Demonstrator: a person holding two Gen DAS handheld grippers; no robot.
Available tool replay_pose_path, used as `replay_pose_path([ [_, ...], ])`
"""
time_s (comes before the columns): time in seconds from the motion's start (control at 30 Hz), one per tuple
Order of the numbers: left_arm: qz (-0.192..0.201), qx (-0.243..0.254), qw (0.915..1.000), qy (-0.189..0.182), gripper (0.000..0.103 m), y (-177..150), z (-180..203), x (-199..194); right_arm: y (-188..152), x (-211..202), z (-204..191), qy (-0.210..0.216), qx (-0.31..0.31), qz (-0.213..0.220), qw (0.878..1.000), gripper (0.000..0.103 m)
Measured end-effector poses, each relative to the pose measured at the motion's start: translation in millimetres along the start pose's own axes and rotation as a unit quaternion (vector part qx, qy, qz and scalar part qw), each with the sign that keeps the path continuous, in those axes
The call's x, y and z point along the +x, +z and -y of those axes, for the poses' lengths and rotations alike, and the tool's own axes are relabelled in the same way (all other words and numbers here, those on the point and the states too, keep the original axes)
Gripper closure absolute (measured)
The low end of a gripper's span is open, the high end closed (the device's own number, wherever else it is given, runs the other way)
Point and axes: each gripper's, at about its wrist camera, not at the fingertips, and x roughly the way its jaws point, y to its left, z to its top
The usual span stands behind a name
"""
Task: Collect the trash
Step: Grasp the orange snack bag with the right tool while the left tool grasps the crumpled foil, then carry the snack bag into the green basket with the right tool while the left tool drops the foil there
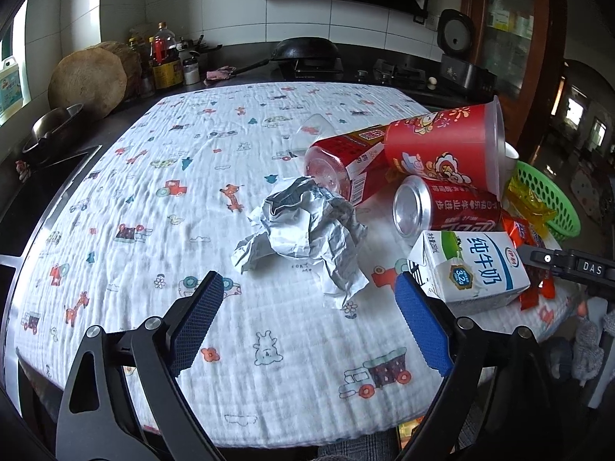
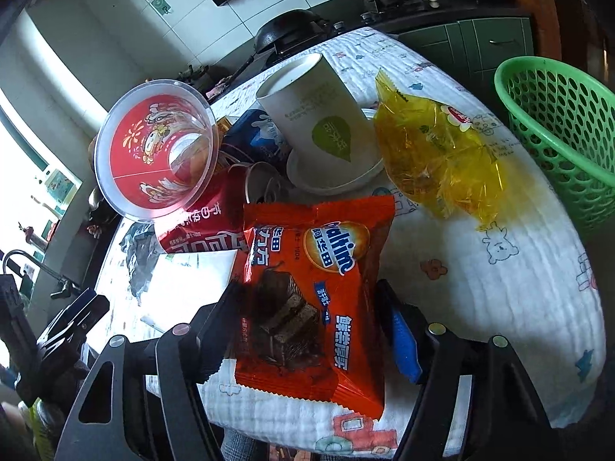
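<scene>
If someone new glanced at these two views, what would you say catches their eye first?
Probably the orange snack packet filling the right wrist view, lying between the right tongs. Next, the crumpled paper mid-table just ahead of the open left tongs, with red cans and a milk carton to its right. The green basket sits at the table's right edge.

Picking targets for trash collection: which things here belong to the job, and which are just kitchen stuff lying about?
Job: crumpled paper, milk carton, cola can, red cup, orange wrapper, yellow wrapper, paper cup, green basket.

Lying about: wok, oil bottles, rice cooker.
</scene>
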Motion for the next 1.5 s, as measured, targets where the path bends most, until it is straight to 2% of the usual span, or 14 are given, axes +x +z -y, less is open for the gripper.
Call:
replay_pose_path([
  [0.23, -0.022, -0.029, 0.9992, -0.015, 0.015, 24, -14, 31, -3, -1, -1, -0.019, -0.016, 0.002, 1.000, 0.042],
  [0.4, -0.039, -0.006, 0.9992, -0.009, 0.014, 36, -13, 56, -6, 0, -7, -0.043, -0.046, 0.003, 0.998, 0.044],
  [0.5, -0.052, 0.001, 0.9985, -0.020, 0.015, 39, -14, 68, -8, -1, -8, -0.046, -0.051, 0.003, 0.998, 0.045],
  [0.57, -0.060, 0.003, 0.9976, -0.033, 0.022, 41, -16, 74, -9, -3, -7, -0.047, -0.052, 0.002, 0.998, 0.046],
  [0.6, -0.064, 0.002, 0.9970, -0.044, 0.030, 41, -17, 77, -9, -4, -7, -0.047, -0.052, 0.003, 0.998, 0.048],
  [0.63, -0.066, -0.001, 0.9963, -0.056, 0.034, 41, -17, 78, -9, -6, -6, -0.047, -0.053, 0.005, 0.997, 0.048],
  [0.8, -0.062, 0.003, 0.9955, -0.072, 0.045, 40, -16, 81, -6, -13, -3, -0.039, -0.053, 0.009, 0.998, 0.051],
  [0.93, -0.059, 0.000, 0.9953, -0.077, 0.059, 39, -17, 77, -5, -23, -4, -0.008, -0.053, 0.010, 0.998, 0.051],
  [1.13, -0.041, -0.011, 0.9955, -0.085, 0.064, 38, -24, 55, -1, -45, -9, 0.018, -0.063, 0.025, 0.998, 0.051],
  [1.3, -0.020, -0.003, 0.9966, -0.080, 0.065, 40, -25, 27, 12, -68, 1, 0.008, -0.065, 0.055, 0.996, 0.051],
  [1.5, 0.007, 0.008, 0.9960, -0.089, 0.066, 52, -21, -5, 42, -91, 33, -0.049, -0.059, 0.090, 0.993, 0.051],
])
